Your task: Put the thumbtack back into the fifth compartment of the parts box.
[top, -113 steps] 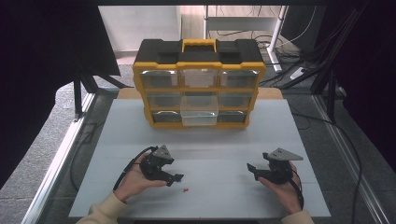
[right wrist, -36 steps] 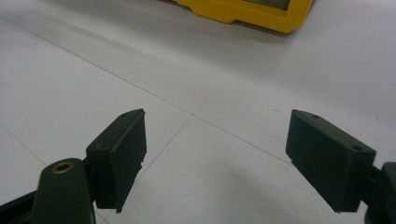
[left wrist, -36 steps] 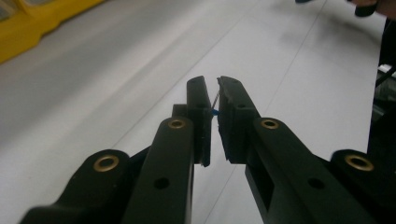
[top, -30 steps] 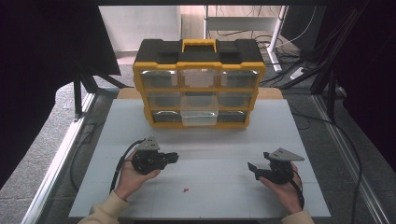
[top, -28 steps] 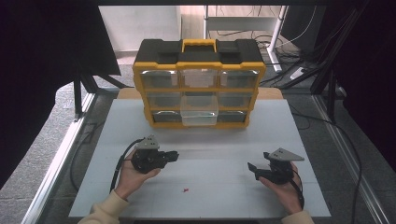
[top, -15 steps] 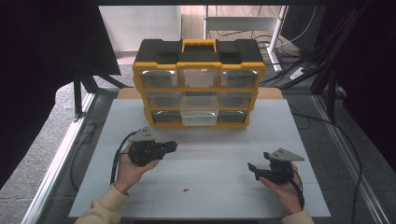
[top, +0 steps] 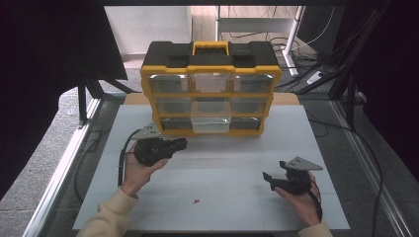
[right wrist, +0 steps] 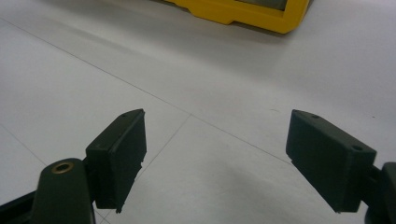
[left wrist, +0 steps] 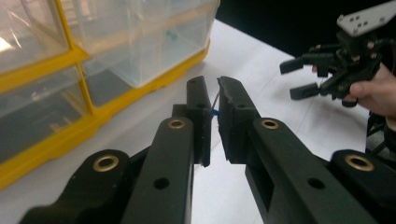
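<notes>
Holding small blue piece (left wrist: 214, 112) | left gripper (top: 179, 144) raised, level | jaws pinched

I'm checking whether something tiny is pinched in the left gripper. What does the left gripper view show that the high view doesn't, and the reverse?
Left gripper view alone: a small blue piece with a thin wire, pinched between the nearly closed jaws of the left gripper.

High view alone: the organizer's handle, its pulled-out bottom middle drawer, and a tiny red bit on the table.

Both: the yellow drawer organizer, the white table, and the right gripper, open.
</notes>
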Motion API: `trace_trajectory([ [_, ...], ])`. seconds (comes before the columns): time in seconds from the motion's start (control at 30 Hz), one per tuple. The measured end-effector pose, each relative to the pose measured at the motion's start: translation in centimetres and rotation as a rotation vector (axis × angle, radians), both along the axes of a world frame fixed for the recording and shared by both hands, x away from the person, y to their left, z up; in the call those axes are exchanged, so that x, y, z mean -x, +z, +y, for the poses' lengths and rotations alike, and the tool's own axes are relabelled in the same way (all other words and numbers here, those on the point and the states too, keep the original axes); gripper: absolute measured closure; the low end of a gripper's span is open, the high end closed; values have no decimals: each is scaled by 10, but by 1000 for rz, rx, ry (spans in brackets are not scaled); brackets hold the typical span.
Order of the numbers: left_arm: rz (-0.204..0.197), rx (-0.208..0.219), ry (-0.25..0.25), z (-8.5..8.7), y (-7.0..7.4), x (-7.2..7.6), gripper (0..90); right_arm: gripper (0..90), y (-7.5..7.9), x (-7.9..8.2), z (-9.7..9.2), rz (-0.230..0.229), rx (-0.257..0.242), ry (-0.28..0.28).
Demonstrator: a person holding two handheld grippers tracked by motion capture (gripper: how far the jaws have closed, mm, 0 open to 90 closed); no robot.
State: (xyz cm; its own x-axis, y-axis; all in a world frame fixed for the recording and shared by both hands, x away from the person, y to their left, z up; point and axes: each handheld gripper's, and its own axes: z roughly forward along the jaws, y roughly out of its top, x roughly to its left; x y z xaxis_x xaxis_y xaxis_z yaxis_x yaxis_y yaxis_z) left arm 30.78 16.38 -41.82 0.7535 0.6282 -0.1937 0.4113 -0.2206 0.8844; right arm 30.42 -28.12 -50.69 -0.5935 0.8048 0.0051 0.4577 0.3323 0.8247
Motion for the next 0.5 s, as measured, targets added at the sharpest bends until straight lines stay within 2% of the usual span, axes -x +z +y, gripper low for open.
trace_trajectory([
  [0.17,-20,13,4,0,10,-4,824,207,0,0,0,1,2,1],
  [0.5,-49,9,4,-8,27,-12,823,207,0,0,0,0,5,0],
])
